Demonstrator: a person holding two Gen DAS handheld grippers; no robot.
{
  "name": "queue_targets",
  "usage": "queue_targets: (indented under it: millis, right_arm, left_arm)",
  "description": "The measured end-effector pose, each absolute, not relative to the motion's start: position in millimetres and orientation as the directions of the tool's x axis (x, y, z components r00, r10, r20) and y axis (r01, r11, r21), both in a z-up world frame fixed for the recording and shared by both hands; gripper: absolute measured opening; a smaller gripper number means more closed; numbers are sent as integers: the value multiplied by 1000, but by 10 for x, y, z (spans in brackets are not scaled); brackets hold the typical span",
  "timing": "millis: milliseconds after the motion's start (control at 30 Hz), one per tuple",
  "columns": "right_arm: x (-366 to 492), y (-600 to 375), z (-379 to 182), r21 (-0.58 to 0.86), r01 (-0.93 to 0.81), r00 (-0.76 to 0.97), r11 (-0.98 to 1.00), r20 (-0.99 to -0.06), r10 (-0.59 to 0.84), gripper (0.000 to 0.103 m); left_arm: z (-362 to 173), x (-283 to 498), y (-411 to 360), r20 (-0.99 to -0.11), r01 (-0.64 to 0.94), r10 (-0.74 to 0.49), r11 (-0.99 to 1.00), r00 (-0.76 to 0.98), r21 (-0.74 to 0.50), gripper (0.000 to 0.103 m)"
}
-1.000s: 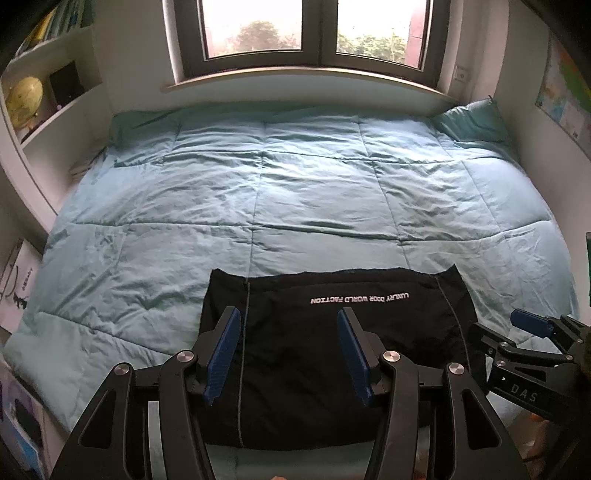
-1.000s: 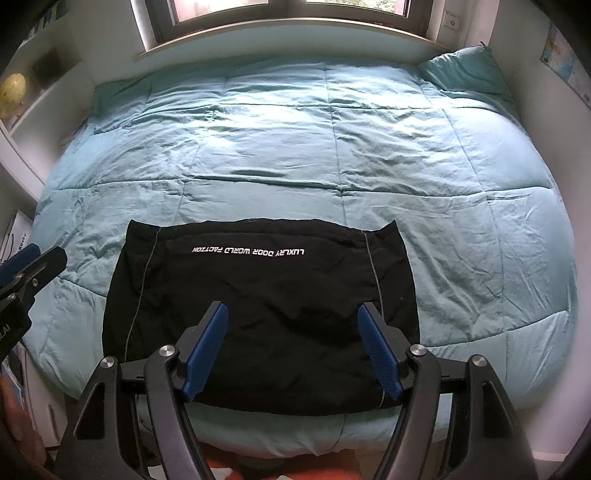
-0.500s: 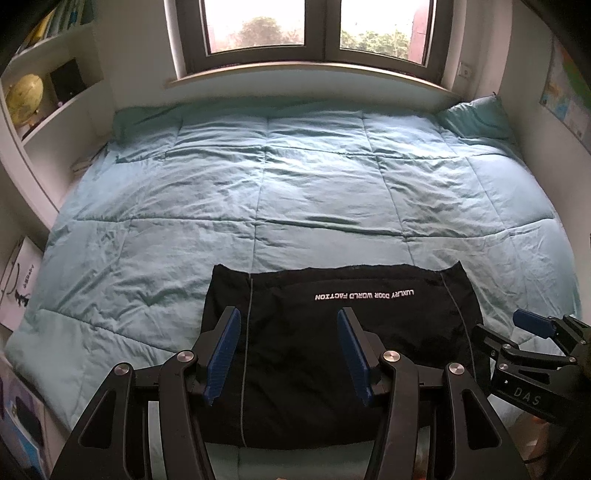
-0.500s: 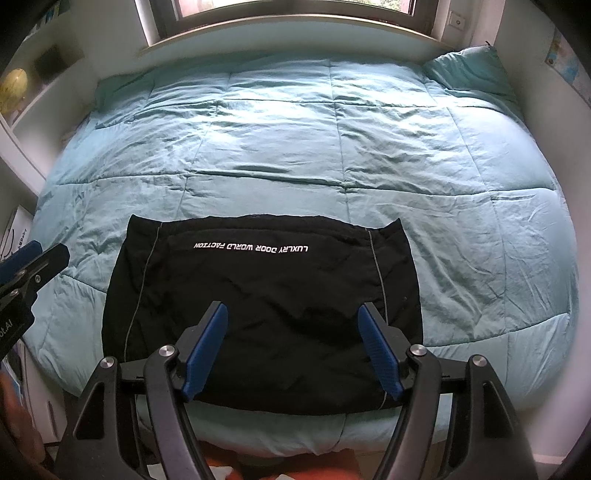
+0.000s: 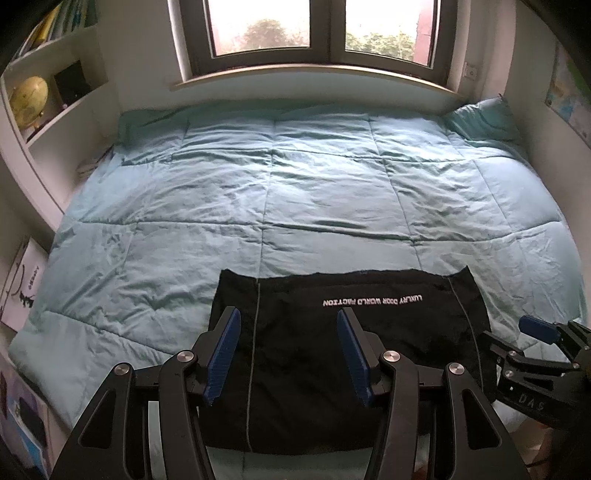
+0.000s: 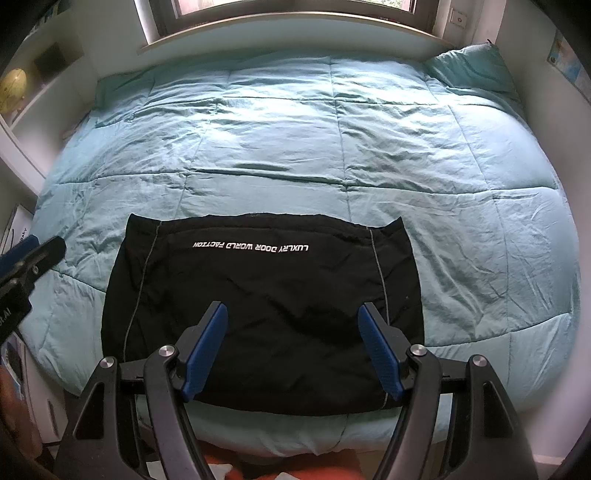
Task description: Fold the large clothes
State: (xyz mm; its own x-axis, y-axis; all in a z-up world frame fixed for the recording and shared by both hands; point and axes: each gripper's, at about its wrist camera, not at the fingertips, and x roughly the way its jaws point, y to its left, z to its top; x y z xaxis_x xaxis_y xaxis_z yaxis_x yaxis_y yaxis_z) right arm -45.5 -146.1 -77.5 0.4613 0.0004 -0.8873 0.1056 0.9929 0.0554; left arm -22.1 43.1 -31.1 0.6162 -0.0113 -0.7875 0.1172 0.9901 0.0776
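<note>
- Left tongs and right tongs are gaping released, grasping nothing, hovering above the folded black garment.
- Garment is lying on the teal quilted bed beneath the window.

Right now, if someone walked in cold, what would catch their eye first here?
A folded black garment with upside-down white lettering lies flat at the near edge of the quilted teal bed cover. The left gripper and right gripper hang open above it, holding nothing. A window glows beyond the bed.
</note>
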Motion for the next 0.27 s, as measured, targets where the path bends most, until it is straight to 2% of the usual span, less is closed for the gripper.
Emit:
queue_targets:
  millis: [133, 267]
  right_arm:
    - [-447, -1466, -779, 54, 110, 466, 992, -885, -3, 75]
    - [-430, -1492, -785, 44, 116, 467, 992, -884, -15, 75]
  left_arm:
    - [-269, -214, 438, -762, 87, 22, 991, 647, 103, 56]
    - [-231, -214, 451, -744, 103, 5, 990, 669, 99, 56]
